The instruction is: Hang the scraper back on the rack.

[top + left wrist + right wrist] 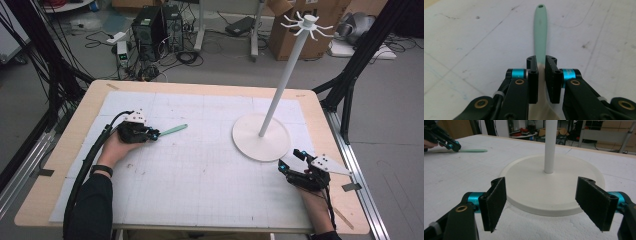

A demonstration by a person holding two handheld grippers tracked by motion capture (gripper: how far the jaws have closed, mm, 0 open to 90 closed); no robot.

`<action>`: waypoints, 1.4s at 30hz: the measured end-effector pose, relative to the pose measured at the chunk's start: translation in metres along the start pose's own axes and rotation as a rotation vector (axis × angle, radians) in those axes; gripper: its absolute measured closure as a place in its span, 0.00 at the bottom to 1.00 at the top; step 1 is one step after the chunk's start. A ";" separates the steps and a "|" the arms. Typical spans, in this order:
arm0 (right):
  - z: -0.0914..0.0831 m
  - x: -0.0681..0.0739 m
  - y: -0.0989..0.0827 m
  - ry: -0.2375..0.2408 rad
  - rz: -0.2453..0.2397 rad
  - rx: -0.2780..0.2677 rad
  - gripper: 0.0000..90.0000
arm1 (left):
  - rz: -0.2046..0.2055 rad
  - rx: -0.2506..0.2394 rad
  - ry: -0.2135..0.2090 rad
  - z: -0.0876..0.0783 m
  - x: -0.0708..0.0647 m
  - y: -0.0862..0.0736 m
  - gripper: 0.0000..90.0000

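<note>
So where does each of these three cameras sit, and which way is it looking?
High view: above the person's side, looking down on the table; both forearms show.
Left gripper view: on the left gripper, looking along its jaws at the spatula.
Right gripper view: on the right gripper, facing the stand.
All three share the spatula.

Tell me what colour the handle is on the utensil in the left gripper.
Pale mint green handle, clearest in the left gripper view.
</note>
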State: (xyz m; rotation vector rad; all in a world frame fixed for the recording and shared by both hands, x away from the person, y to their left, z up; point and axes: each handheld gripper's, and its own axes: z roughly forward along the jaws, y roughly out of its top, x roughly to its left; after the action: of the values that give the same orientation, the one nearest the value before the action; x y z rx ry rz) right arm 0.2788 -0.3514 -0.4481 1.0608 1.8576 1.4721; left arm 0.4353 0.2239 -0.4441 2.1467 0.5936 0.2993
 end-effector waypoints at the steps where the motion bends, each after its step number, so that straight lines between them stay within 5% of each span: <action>1: 0.000 0.000 0.000 -0.002 -0.002 0.001 0.27 | 0.000 -0.017 -0.008 -0.002 -0.001 0.002 0.91; 6: 0.000 0.000 0.000 -0.001 0.000 0.000 0.27 | 0.016 -0.099 -0.009 -0.014 -0.012 0.017 0.91; 14: 0.000 0.000 0.000 -0.002 -0.002 0.001 0.27 | -0.081 -0.186 -0.061 -0.041 -0.029 0.045 0.91; 20: 0.000 -0.001 0.000 -0.003 0.003 0.000 0.28 | -0.100 -0.231 -0.068 -0.060 -0.047 0.078 0.91; 30: 0.000 -0.001 0.000 -0.002 0.000 -0.001 0.28 | -0.079 -0.293 -0.102 -0.072 -0.073 0.138 0.91; 42: 0.000 -0.001 0.000 0.000 0.002 0.002 0.28 | -0.004 -0.306 -0.143 -0.070 -0.094 0.216 0.91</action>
State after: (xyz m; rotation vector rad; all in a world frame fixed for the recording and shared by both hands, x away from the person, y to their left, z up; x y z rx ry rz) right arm 0.2795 -0.3521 -0.4482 1.0643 1.8592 1.4713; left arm 0.3924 0.1128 -0.2290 1.8543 0.4386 0.2165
